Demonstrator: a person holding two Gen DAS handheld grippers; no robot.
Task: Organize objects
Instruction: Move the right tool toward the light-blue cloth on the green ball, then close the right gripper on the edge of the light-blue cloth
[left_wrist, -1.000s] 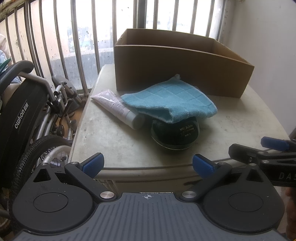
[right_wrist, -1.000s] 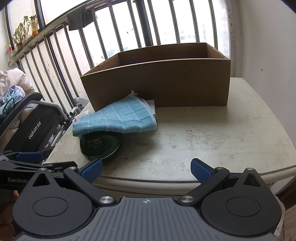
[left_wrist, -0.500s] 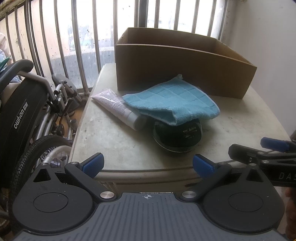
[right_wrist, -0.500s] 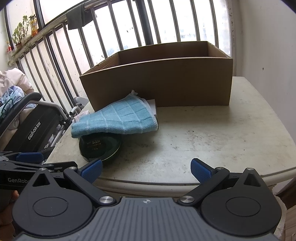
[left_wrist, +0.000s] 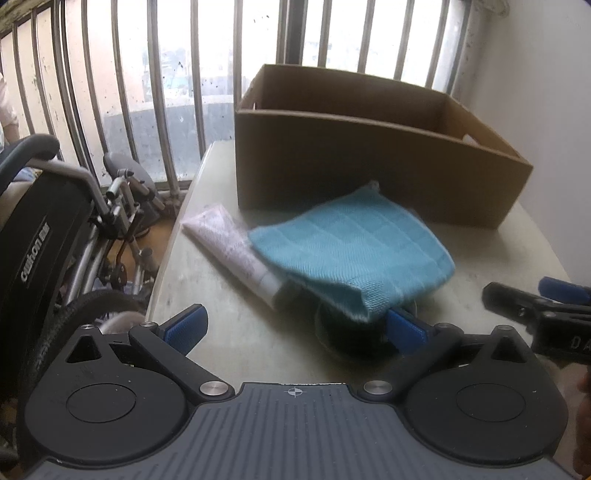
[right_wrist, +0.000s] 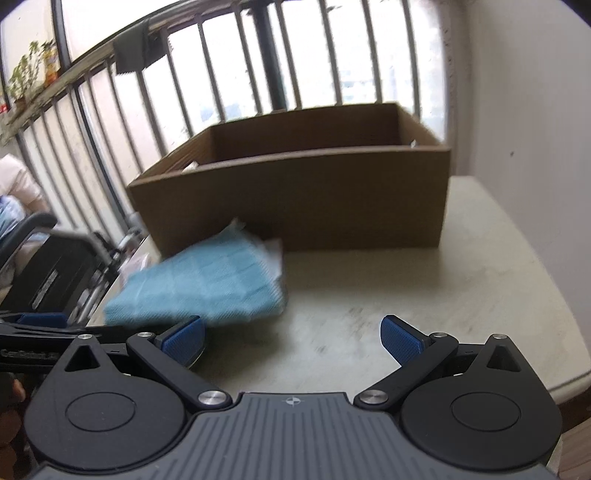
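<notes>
A blue cloth (left_wrist: 354, 251) (right_wrist: 199, 288) lies on the pale table (left_wrist: 229, 332) in front of an open cardboard box (left_wrist: 369, 155) (right_wrist: 295, 199). The cloth partly covers a dark round tin (left_wrist: 347, 336) and the end of a white tube (left_wrist: 236, 254). My left gripper (left_wrist: 295, 326) is open just short of the tube, its right fingertip beside the tin. My right gripper (right_wrist: 291, 334) is open over bare table right of the cloth, its left fingertip at the cloth's near edge. The other gripper shows at the right edge (left_wrist: 535, 310) and left edge (right_wrist: 40, 325).
A black wheelchair (left_wrist: 48, 236) stands left of the table, against a barred window (left_wrist: 155, 81). A white wall (right_wrist: 524, 110) bounds the right side. Something white shows inside the box at its corners. Bare table (right_wrist: 443, 295) lies right of the cloth.
Both grippers have moved forward over the table edge toward the cloth and box, and now look down more steeply. Nothing on the table has shifted. Both remain open.
</notes>
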